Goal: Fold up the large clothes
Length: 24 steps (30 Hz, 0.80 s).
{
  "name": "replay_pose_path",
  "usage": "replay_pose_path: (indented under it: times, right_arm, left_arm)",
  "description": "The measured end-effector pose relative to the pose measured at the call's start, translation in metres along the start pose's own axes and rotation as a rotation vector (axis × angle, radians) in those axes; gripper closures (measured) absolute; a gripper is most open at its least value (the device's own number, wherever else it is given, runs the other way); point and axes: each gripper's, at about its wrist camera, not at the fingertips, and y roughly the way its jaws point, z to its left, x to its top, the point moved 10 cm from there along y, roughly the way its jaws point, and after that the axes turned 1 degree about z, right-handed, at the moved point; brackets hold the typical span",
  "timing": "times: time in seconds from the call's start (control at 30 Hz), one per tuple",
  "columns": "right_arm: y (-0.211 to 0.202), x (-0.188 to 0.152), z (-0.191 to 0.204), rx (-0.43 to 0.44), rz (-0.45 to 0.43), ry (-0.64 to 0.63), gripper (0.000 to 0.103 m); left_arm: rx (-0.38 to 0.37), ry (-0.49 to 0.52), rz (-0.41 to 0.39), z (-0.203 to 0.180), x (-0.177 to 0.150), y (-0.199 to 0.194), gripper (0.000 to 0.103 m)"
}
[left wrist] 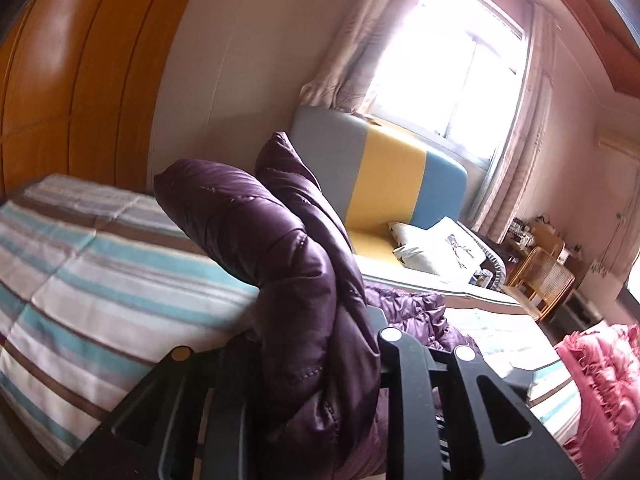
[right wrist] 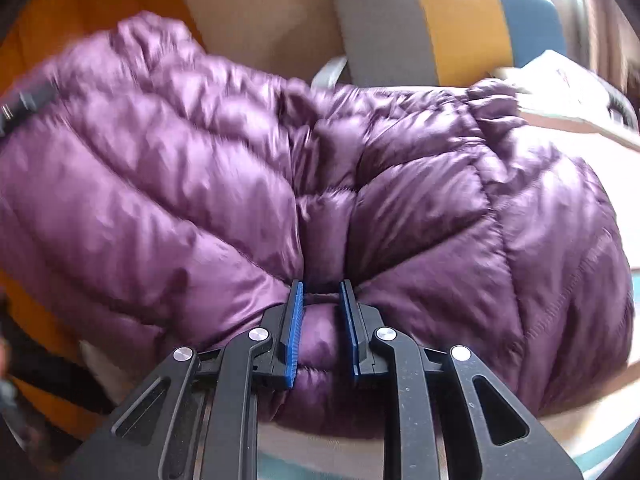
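A purple quilted down jacket (right wrist: 224, 184) fills the right wrist view, puffed and lifted over the bed. My right gripper (right wrist: 320, 320) is shut on a fold of its edge, pinched between the blue pads (right wrist: 292, 336). In the left wrist view a thick bunch of the same jacket (left wrist: 296, 272) stands up between the black arms of my left gripper (left wrist: 320, 380). The fabric hides the fingertips, and the gripper is shut on the bunch. More of the jacket (left wrist: 416, 312) lies on the bed behind.
A striped bed cover (left wrist: 92, 264) in teal, white and brown lies under the jacket. A grey, yellow and blue headboard (left wrist: 384, 172) with pillows (left wrist: 436, 248) stands beyond. An orange wardrobe (left wrist: 80, 80) is at left, a pink cushion (left wrist: 600, 376) at right, a wicker chair (left wrist: 544, 276) by the window.
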Motion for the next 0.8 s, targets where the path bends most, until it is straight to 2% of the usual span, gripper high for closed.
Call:
replay_pose_path:
  times: [0.07, 0.17, 0.27, 0.47, 0.57, 0.8]
  right_arm:
    - [-0.02, 0.005, -0.012, -0.036, -0.052, 0.01, 0.083]
    - [-0.047, 0.006, -0.04, -0.208, -0.083, -0.04, 0.083]
    - [-0.067, 0.009, -0.071, -0.309, -0.121, -0.013, 0.083]
    - [-0.075, 0.012, -0.125, -0.349, -0.128, 0.099, 0.083]
    - [-0.085, 0.0, -0.126, -0.359, -0.133, 0.116, 0.083]
    - [-0.104, -0.003, -0.157, -0.436, -0.15, 0.152, 0.083]
  left_arm:
    - [0.009, 0.026, -0.011, -0.015, 0.004, 0.0, 0.08]
    - [0.003, 0.05, -0.028, -0.037, 0.008, 0.0, 0.077]
    - [-0.017, 0.073, -0.03, -0.061, 0.008, 0.001, 0.076]
    - [-0.067, 0.141, -0.014, -0.113, 0.001, 0.007, 0.073]
    - [-0.101, 0.18, 0.012, -0.142, -0.009, 0.016, 0.071]
    - [-0.159, 0.252, 0.094, -0.195, -0.042, 0.039, 0.069]
